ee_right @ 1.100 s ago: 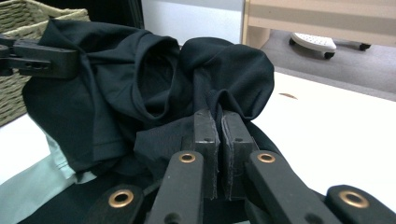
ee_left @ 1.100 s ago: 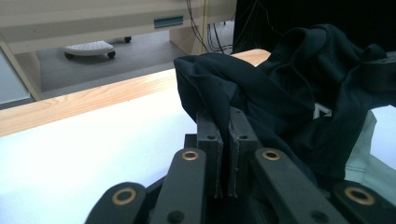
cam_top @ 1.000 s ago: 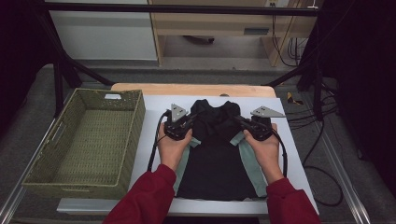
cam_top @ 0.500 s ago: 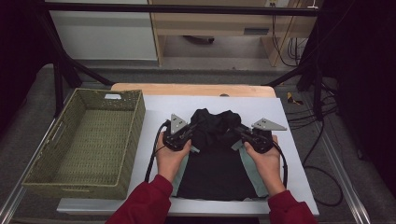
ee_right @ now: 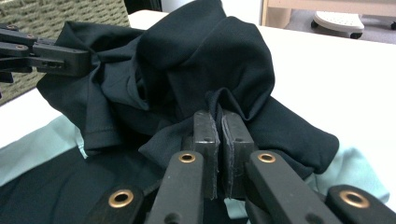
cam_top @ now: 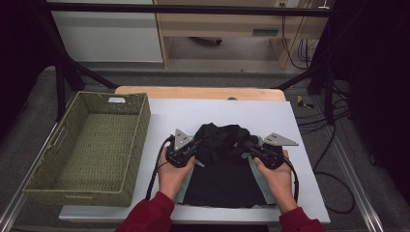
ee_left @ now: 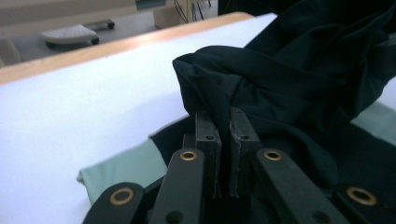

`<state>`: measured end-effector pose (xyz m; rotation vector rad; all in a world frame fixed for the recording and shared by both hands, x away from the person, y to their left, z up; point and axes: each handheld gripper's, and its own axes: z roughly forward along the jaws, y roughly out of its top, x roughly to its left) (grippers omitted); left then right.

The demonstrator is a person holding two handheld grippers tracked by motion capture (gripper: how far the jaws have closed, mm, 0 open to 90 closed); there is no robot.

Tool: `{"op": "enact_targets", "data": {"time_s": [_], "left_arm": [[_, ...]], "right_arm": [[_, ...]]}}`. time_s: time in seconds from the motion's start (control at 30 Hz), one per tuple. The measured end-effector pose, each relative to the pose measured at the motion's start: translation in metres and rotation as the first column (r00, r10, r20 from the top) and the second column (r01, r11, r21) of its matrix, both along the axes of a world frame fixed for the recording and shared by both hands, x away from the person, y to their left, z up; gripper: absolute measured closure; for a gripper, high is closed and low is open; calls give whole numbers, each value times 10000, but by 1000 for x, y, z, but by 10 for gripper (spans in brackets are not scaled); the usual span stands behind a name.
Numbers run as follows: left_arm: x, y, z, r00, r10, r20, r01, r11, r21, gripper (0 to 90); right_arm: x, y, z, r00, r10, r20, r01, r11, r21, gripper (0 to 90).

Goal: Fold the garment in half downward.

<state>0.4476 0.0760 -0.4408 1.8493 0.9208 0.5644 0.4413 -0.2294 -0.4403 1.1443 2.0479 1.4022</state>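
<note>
Both the left gripper (ee_left: 224,154) and right gripper (ee_right: 220,154) pinch folds of the shirt (cam_top: 220,169); it looks soft, light and floppy, best held at the edges.

A green woven rectangular basket (cam_top: 87,145) sits at the left edge of the white table top (cam_top: 222,113), with black cables (cam_top: 319,116) trailing over the grey floor at the right.

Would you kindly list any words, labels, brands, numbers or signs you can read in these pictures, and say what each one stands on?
None can be read.
White tag on the far rim of the woven basket: too small and blurred to tell whether it bears any text.
Dark garment with pale green side panels: no print or label shows.
White table top: no marking shows.
</note>
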Motion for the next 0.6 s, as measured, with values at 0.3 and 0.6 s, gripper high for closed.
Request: {"op": "enact_targets", "data": {"time_s": [0.3, 0.6], "left_arm": [[-15, 7, -8, 9988, -26, -488, 18, 9999, -166, 845], [-22, 3, -11, 9983, -253, -529, 255, 9997, 39, 836]], "right_arm": [[-14, -4, -9, 10000, 54, -76, -55, 9998, -182, 863], [-24, -7, -11, 9994, 110, -335, -102, 9996, 254, 861]]}}
